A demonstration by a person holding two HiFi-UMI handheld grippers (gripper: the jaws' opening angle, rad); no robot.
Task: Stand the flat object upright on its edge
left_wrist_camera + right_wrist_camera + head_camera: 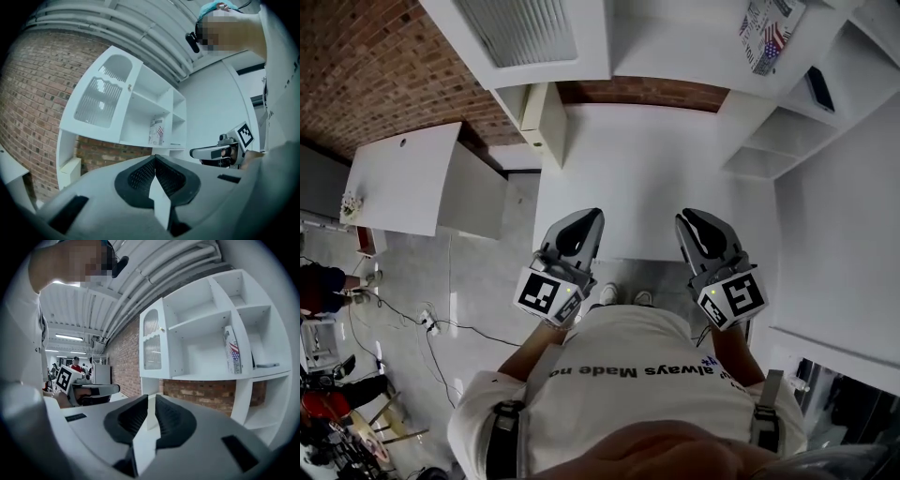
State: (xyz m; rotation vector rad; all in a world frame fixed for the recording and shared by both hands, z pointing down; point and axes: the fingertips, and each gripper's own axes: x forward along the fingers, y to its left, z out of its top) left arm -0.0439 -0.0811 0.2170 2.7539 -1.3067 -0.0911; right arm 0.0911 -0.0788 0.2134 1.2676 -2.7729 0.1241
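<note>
A thin book with a flag print point(766, 33) stands upright in the white shelf unit at the far right of the table; it also shows as the book point(157, 132) and the book point(232, 350). A dark flat slab point(818, 89) lies on a shelf one compartment to its right, seen too as the slab point(267, 365). My left gripper point(586, 217) hovers at the near edge of the white table point(647, 159), shut and empty, its tips point(154, 158) touching. My right gripper point(692, 217) hangs beside it, empty, with only a thin slit between its pads point(151, 398).
A wall cabinet with a ribbed glass door point(520, 33) hangs above the table's far left. The shelf unit's lower compartments point(773, 150) are open. A second white table point(403, 178) stands to the left, with cables point(422, 319) on the floor. Brick wall behind.
</note>
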